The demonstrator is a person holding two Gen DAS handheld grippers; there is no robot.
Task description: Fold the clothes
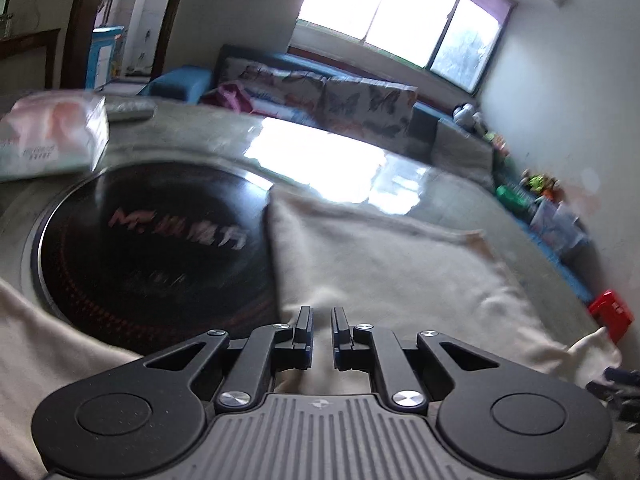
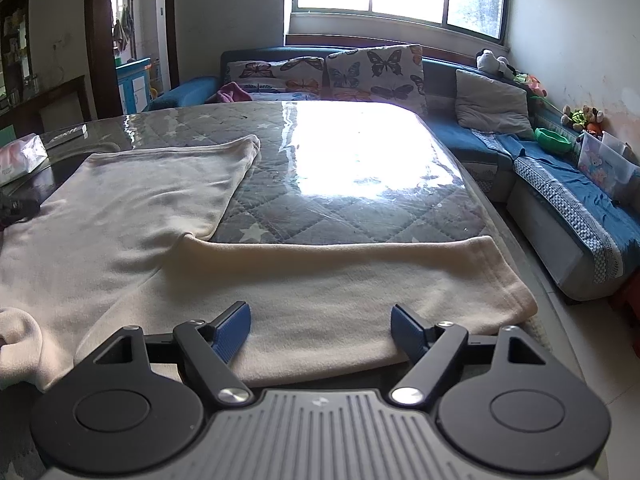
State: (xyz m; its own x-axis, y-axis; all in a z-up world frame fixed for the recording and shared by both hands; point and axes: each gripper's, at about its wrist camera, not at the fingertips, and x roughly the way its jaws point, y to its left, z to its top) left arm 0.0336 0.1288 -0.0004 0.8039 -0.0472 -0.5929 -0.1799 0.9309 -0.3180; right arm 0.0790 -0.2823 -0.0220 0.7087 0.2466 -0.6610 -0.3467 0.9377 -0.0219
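Observation:
A cream fleece garment (image 2: 120, 208) lies spread on the quilted grey table cover (image 2: 340, 200), with a folded band (image 2: 320, 280) running across the near edge and a rolled cuff (image 2: 16, 332) at the bottom left. My right gripper (image 2: 320, 312) hovers just above that band, its blue pads wide apart with nothing between them. In the left wrist view the same cream garment (image 1: 380, 264) stretches ahead beside a black round cooktop (image 1: 152, 248). My left gripper (image 1: 322, 312) is over the cloth, its jaws shut to a narrow slit with nothing visible in it.
A tissue pack (image 1: 52, 136) and a grey remote (image 1: 128, 110) lie at the table's far left. A blue sofa with butterfly cushions (image 2: 360, 72) runs behind and to the right of the table. A red stool (image 1: 610, 314) stands off the right edge.

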